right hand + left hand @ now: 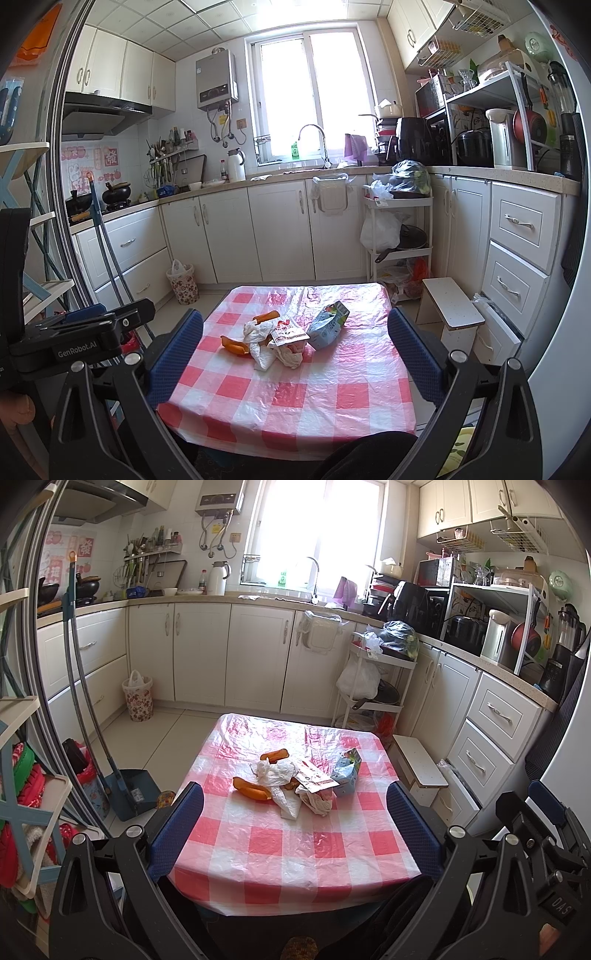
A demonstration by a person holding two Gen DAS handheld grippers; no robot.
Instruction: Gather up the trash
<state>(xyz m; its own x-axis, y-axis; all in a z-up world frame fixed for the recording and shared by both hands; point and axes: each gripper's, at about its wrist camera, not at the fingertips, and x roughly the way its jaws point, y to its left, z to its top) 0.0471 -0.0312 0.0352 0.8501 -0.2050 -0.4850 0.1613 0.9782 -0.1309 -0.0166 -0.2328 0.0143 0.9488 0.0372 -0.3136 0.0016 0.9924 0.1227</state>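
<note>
On checked table [295, 849], trash pile [295, 782] overlapping, lower scraps hidden, both hand-held grippers [295, 834] [295, 354] spread apart, empty.

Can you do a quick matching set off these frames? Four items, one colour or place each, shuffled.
Items:
1. peel
2. carton
3. floral bin
4. tablecloth

Descriptions:
A. pale blue, lying on its side
B. red and white checks
C. on the floor by the cabinets
D. orange, left of the pile

Pairs: 1-D, 2-A, 3-C, 4-B
</note>
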